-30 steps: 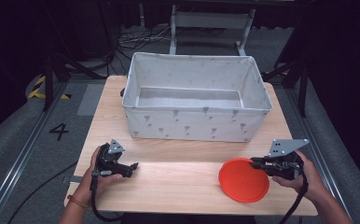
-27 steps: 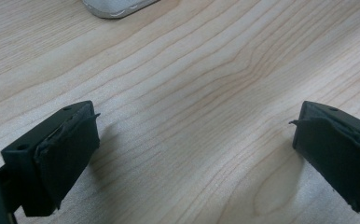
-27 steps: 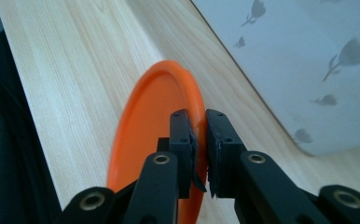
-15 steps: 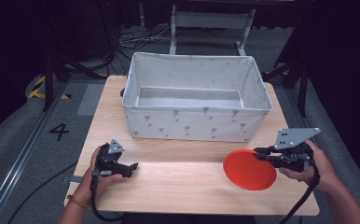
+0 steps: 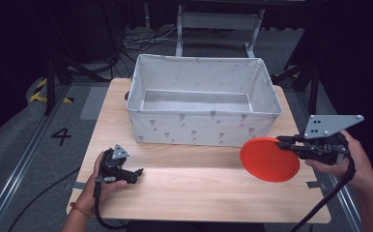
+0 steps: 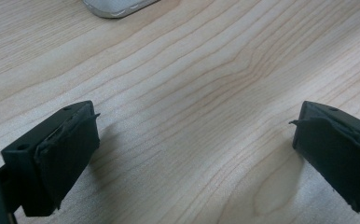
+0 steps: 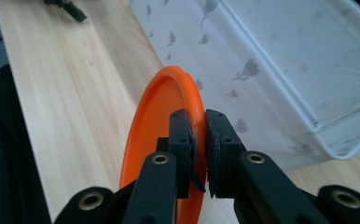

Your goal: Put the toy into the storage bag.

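Observation:
An orange plate [image 5: 268, 159] hangs above the table's right side, held by its right rim in my right gripper [image 5: 285, 142]. In the right gripper view the two black jaws pinch the rim of the plate [image 7: 162, 116], so the right gripper [image 7: 198, 133] is shut on it. A white fabric bin [image 5: 203, 129] with a small grey print stands at the middle back of the wooden table [image 5: 194, 183]. My left gripper [image 5: 135, 174] rests low on the table at the front left, its jaws wide apart over bare wood; the left gripper [image 6: 194, 144] holds nothing.
The bin's front wall [image 7: 262, 79] lies close beside the lifted plate. A pale rounded object's edge [image 6: 117, 5] sits on the wood ahead of the left gripper. Dark floor, cables and a metal frame [image 5: 218, 24] surround the table.
My right gripper has lifted the orange plate off the table and up toward the bin's right front corner. The left hand has stayed where it was.

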A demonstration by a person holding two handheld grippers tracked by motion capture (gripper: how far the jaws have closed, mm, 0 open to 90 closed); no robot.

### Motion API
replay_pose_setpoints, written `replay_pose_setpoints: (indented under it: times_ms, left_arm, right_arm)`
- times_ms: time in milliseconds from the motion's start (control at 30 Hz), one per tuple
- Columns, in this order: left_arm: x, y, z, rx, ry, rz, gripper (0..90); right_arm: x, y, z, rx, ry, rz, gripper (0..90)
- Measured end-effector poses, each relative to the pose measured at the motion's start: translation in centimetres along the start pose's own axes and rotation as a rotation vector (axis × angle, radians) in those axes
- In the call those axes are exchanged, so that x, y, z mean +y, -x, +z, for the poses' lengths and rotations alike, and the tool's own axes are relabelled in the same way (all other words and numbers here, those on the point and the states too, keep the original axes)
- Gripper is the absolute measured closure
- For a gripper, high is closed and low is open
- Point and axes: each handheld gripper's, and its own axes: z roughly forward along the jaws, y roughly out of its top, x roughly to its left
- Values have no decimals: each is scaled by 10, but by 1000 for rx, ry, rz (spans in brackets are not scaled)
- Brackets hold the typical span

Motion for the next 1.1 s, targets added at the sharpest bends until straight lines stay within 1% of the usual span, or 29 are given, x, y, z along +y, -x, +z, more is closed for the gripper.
replay_pose_setpoints:
  times_ms: [67, 200, 267, 300, 367, 433, 467, 533, 567, 700, 733, 867, 900, 1000, 1100]
  left_arm:
    - [0, 0, 0, 0, -1, 1, 7]
    - [0, 0, 0, 0, -2, -2, 7]
    - [0, 0, 0, 0, -2, -2, 7]
    - [0, 0, 0, 0, -2, -2, 8]
    - [0, 0, 0, -1, -1, -3, 7]
    - [0, 0, 0, 0, -2, -2, 7]
    - [0, 0, 0, 0, -2, -2, 7]
    - [0, 0, 0, 0, -2, -2, 7]
    - [0, 0, 0, 0, -2, -2, 7]
    - [0, 0, 0, 1, -2, -3, 7]
    - [0, 0, 0, 1, -2, -4, 7]
    - [0, 1, 0, 1, -2, -6, 8]
    - [-1, 1, -1, -3, -7, -16, 8]
    - [-1, 1, -1, -2, -7, -17, 8]
    - [-1, 1, -1, -2, -7, -16, 8]
  right_arm:
    - [4, 3, -4, -4, 4, 6, 818]
    - [15, 9, -15, -31, 26, 11, 818]
    - [21, 12, -21, -37, 36, 5, 818]
    - [21, 12, -21, -37, 36, 5, 818]
    - [29, 17, -28, -51, 38, 4, 818]
    - [35, 21, -31, -63, 37, 10, 818]
    - [35, 21, -31, -63, 37, 10, 818]
    - [43, 26, -36, -83, 36, 10, 818]
    - [43, 26, -36, -83, 36, 10, 818]
    - [55, 34, -43, -113, 46, 8, 818]
    - [57, 36, -44, -113, 52, 7, 818]
    - [67, 45, -46, -140, 60, 14, 818]
    - [71, 48, -46, -142, 57, 12, 818]
    - [78, 56, -45, -145, 57, 18, 818]
    - [84, 61, -43, -162, 43, 20, 818]
